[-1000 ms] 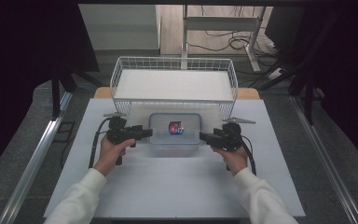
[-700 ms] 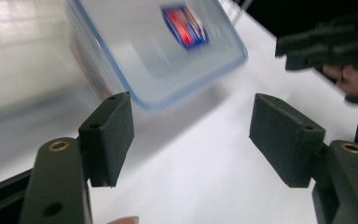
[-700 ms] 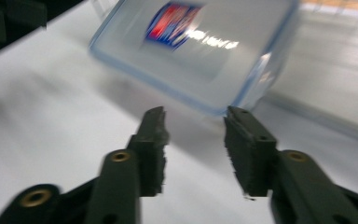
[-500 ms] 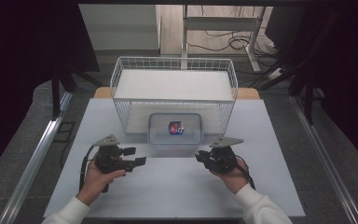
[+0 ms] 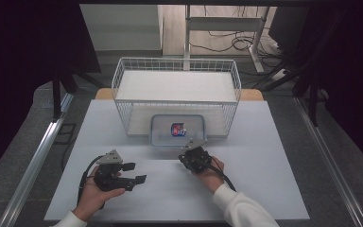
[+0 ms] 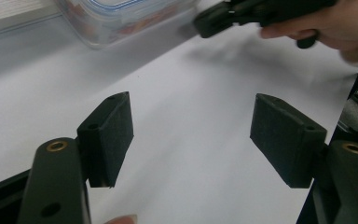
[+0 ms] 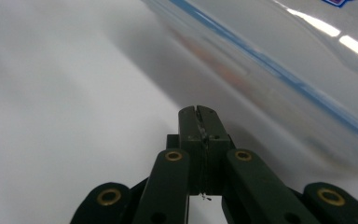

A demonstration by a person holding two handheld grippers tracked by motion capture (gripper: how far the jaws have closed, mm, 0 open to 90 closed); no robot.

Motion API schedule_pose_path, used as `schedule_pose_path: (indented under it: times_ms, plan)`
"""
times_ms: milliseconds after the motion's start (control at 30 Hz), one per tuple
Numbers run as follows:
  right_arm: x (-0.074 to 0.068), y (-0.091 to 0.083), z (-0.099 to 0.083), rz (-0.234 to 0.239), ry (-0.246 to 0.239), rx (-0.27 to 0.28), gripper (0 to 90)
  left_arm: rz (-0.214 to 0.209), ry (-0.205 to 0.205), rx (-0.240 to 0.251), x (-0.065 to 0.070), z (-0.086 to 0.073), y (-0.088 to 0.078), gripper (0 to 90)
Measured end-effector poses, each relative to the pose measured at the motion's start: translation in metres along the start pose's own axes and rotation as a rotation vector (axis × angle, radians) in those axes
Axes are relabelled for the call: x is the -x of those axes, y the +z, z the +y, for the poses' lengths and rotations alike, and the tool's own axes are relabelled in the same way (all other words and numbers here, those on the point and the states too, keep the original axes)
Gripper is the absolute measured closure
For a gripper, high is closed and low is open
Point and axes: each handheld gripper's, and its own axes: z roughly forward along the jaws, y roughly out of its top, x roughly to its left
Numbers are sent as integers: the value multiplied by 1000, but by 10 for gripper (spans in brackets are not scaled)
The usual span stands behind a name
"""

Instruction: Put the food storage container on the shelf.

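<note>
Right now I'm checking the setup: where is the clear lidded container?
High view: the clear container sits mid-table against the wire basket, just beyond the right gripper.

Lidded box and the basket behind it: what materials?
Lidded box: looks like clear glossy plastic with a blue seal line around the lid; contents show through. Basket: thin white wire grid, probably coated metal, with see-through mesh walls.

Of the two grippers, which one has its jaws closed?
The right gripper, near the clear lidded container: its jaws have just been closing and now meet with nothing between them. The left gripper has its pads wide apart over the white table.
</note>
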Motion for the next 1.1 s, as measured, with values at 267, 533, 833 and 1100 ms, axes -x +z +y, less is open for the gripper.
schedule_pose_path:
  times_ms: [267, 533, 833, 1100]
  plan:
    - [13, 19, 7, -21, 74, 23, 890, -8, 7, -8, -2, -1, 0, 298]
    - [21, 18, 22, -42, 134, 79, 891, -5, 11, -2, -3, -2, -1, 306]
    - [36, 32, 34, -59, 198, 97, 891, -7, 12, -5, -5, -2, -1, 306]
    - [52, 42, 45, -100, 253, 91, 890, -9, 13, -7, -6, -3, -1, 305]
